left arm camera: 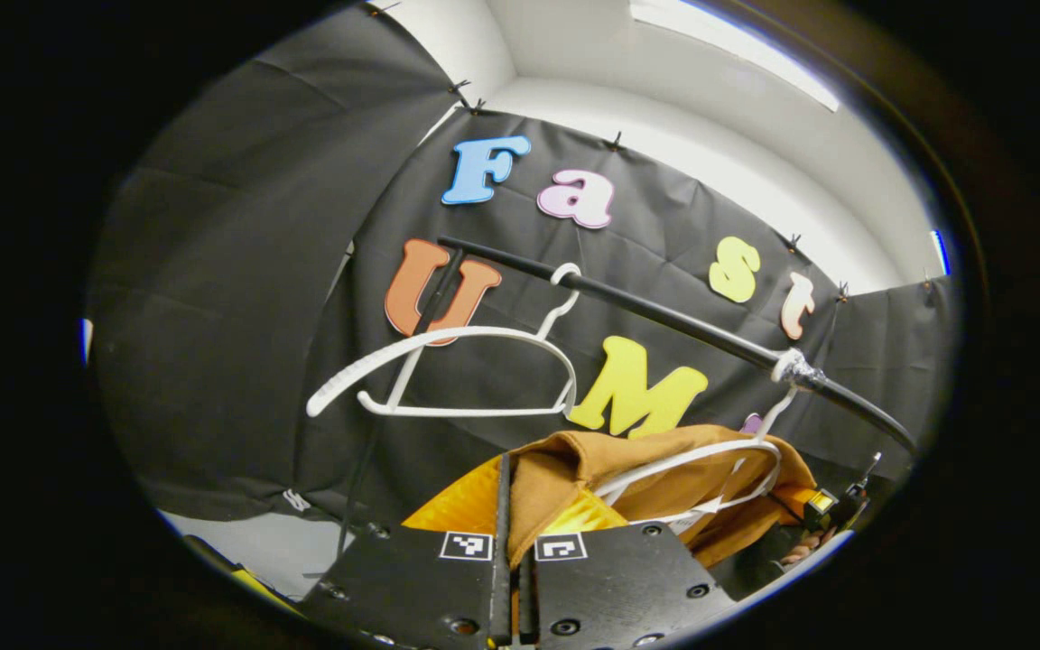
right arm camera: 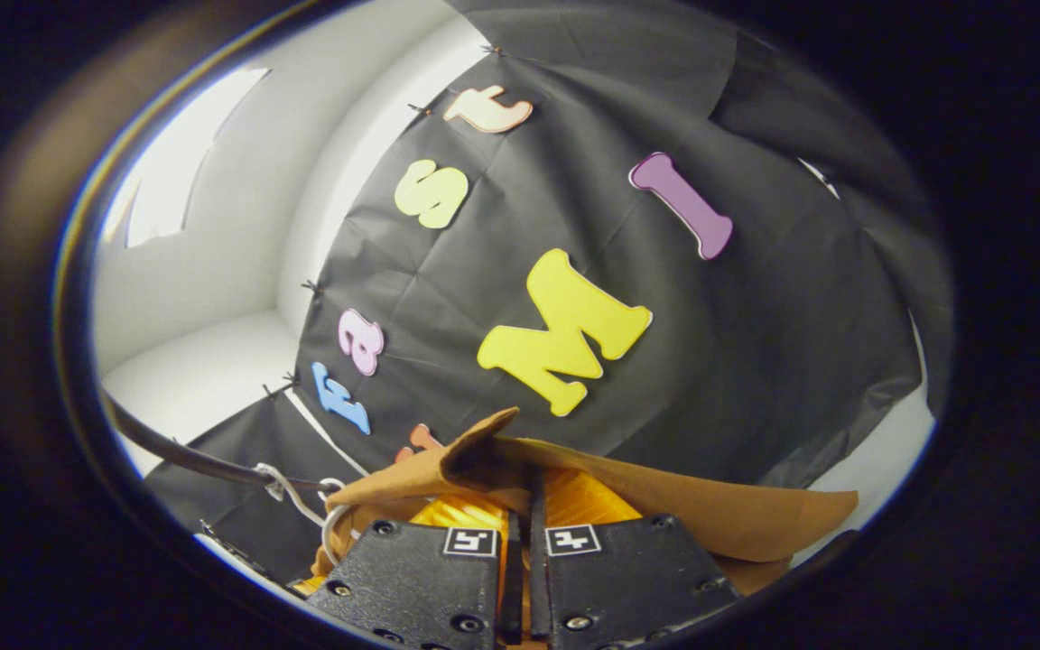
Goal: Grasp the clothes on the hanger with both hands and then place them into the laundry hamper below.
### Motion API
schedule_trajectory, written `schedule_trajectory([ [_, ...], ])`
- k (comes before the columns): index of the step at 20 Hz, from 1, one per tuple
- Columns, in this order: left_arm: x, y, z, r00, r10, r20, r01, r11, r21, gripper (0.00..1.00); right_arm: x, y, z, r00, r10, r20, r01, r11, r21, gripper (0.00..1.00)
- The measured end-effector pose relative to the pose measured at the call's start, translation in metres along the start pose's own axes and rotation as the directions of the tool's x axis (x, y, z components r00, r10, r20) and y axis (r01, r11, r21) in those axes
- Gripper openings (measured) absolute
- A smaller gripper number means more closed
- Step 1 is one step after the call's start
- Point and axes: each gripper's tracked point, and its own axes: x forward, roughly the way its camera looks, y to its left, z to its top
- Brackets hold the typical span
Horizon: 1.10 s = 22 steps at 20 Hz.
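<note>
Right now the left gripper (left arm camera: 513,506) has both fingers closed tight on a fold of the brown garment (left arm camera: 655,460), cloth pinched between them w/ almost no gap. The garment's yellow lining (left arm camera: 461,510) bunches up just left of the fingers in the left gripper view. Rest of the garment spreads to the right of that gripper, draped over a white hanger (left arm camera: 710,460) whose hook goes up to a taped spot on the black rail (left arm camera: 664,316). A 2nd white hanger (left arm camera: 448,379), bare, hangs from the same rail further left, well apart from the garment.

In the right gripper view the right gripper (right arm camera: 524,515) is likewise clenched on the brown cloth (right arm camera: 664,506); a flap stands up just above the fingertips and the yellow lining (right arm camera: 583,501) shows on both sides of them. Rail (right arm camera: 195,460) and hanger hook (right arm camera: 290,492) sit low left there.

Far right in the left gripper view, a hand (left arm camera: 804,546) is partly seen below the garment's far edge.

Writing: no brand or label can be read; each gripper body carries two square black-and-white marker tags (left arm camera: 466,545), no legible text.
</note>
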Motion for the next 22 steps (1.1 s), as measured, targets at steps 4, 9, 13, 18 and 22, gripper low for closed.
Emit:
schedule_trajectory([
  [4,0.003,0.001,0.008,1.0,-0.021,0.011,0.021,1.0,-0.017,0.03,0.008,0.01,0.013,0.998,0.056,-0.016,-0.057,0.998,-0.033,0.06],
  [9,0.013,0.004,0.013,0.998,-0.061,-0.008,0.061,0.998,-0.027,0.03,0.024,0.009,0.014,0.992,0.091,-0.092,-0.101,0.989,-0.105,0.06],
  [13,0.021,0.004,0.014,0.994,-0.105,-0.043,0.105,0.994,-0.012,0.03,0.038,-0.009,0.016,0.984,0.056,-0.167,-0.093,0.971,-0.221,0.06],
  [18,0.027,0.008,0.006,0.981,-0.175,-0.081,0.171,0.984,-0.057,0.03,0.047,-0.03,0.001,0.973,0.043,-0.227,-0.083,0.983,-0.166,0.06],
  [22,0.029,0.008,-0.005,0.977,-0.192,-0.098,0.184,0.98,-0.082,0.03,0.047,-0.043,-0.005,0.974,0.036,-0.224,-0.062,0.992,-0.107,0.06],
])
